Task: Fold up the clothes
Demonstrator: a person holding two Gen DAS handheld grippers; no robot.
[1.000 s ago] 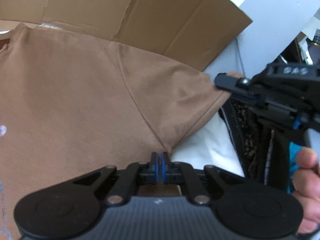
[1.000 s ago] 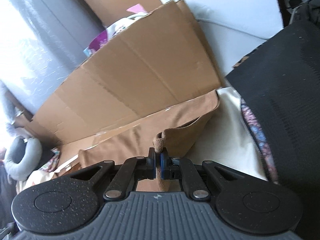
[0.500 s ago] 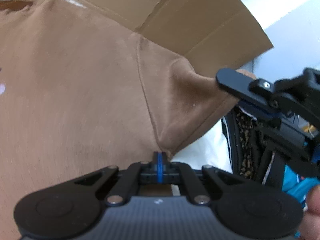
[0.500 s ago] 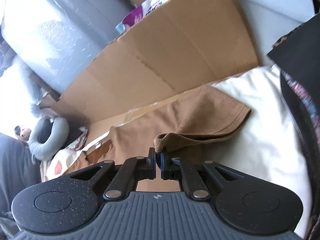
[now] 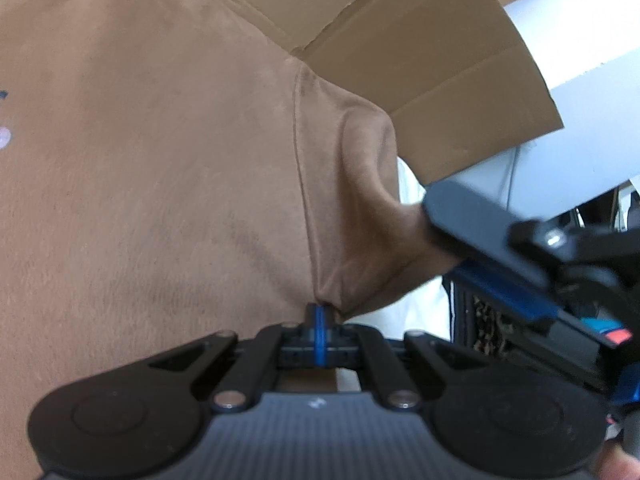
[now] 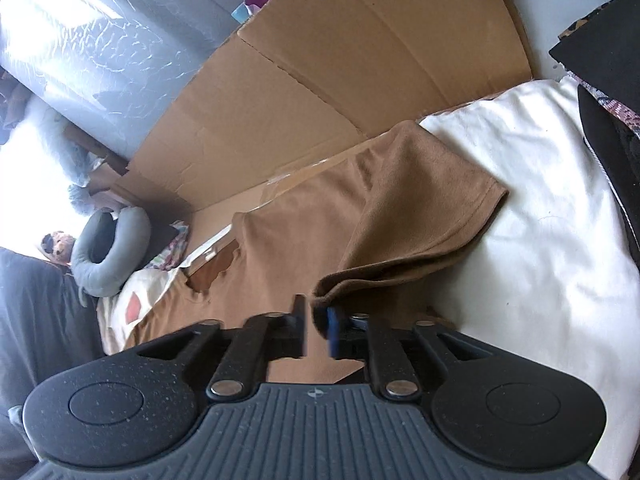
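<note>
Sleeve folded in over the shirt body, right tool letting go, left tool clenched at the armpit.

Brown T-shirt [image 6: 296,240] spread flat on a white sheet [image 6: 532,208], cardboard [image 6: 340,80] standing behind it. Left tool [image 5: 319,314] clamped tight on the fabric just where the sleeve seam meets the side, holding that pivot. Right tool [image 6: 316,322] parted, a slim gap showing between its fingers, sleeve hem [image 6: 400,276] draped right at the tips, touching the blue pad [image 6: 331,326] but no longer pinched. Sleeve [image 6: 424,208] running from the shoulder inward toward the right tool, long axis across the chest. Nearest for the next grab: probably the right tool, free and right at the hem; left tied up as anchor.
</note>
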